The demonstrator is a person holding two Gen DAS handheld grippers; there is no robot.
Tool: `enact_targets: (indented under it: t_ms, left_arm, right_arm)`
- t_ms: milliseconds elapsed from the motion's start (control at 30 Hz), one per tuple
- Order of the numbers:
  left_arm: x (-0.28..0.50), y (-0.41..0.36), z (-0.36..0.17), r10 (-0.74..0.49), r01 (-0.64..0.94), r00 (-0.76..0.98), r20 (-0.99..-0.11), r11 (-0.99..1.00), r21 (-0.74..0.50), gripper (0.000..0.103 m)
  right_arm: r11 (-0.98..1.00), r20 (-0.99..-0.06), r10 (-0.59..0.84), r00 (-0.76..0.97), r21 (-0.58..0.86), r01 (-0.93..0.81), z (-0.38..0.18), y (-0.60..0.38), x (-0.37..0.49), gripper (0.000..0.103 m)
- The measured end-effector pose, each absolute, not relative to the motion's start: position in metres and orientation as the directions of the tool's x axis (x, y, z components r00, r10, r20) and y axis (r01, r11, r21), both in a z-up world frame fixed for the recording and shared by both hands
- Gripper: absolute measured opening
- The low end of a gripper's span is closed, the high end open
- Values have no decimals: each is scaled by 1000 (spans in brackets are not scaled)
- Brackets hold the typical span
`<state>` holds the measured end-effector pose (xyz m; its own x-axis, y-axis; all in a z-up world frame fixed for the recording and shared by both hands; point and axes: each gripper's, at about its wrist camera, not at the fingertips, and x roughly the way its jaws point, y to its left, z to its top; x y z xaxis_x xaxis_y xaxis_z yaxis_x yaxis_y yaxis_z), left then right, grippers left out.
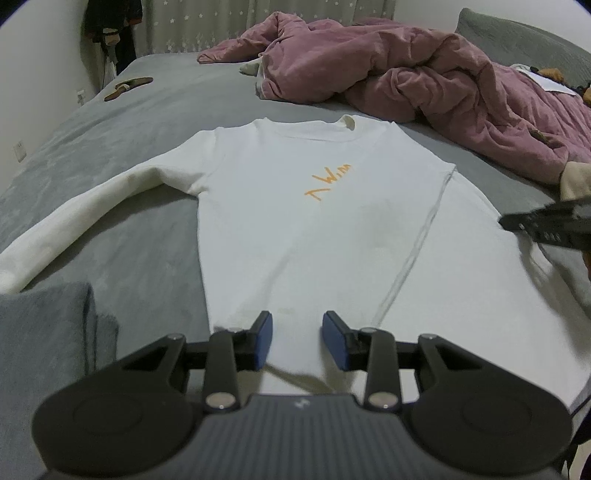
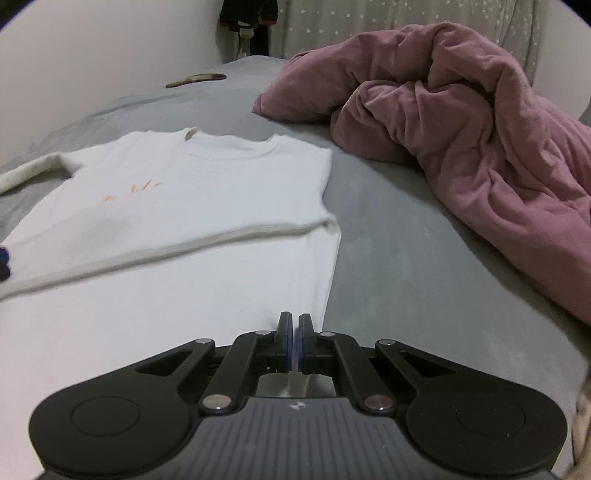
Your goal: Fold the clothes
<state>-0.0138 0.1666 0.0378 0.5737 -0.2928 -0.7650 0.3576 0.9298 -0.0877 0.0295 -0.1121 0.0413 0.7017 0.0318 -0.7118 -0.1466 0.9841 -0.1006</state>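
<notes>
A white long-sleeved sweater with orange lettering lies front up on the grey bed. One sleeve stretches out to the left. The other sleeve is folded across the body. My left gripper hovers over the hem, its blue pads apart and nothing pinched between them. My right gripper is shut, pads together, at the sweater's right edge, with no cloth visible between them. It also shows at the right of the left wrist view as the right gripper. A blue pad of the left gripper peeks in at the left.
A crumpled pink quilt fills the bed's far right, seen close as the quilt. A brown object lies near the far left edge. A grey folded cloth sits near left. Dark clothes hang in the wall corner.
</notes>
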Motion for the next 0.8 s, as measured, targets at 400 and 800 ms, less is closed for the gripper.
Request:
enact_targets:
  t_ms: [400, 800]
  left_arm:
    - [-38, 186, 38, -308, 350, 572, -760, 930, -113, 32]
    - [-40, 199, 41, -343, 336, 546, -764, 925, -176, 32]
  right_arm:
    - [981, -716, -14, 698, -146, -131, 39, -100, -61, 7]
    - [972, -669, -16, 743, -183, -144, 51, -75, -95, 7]
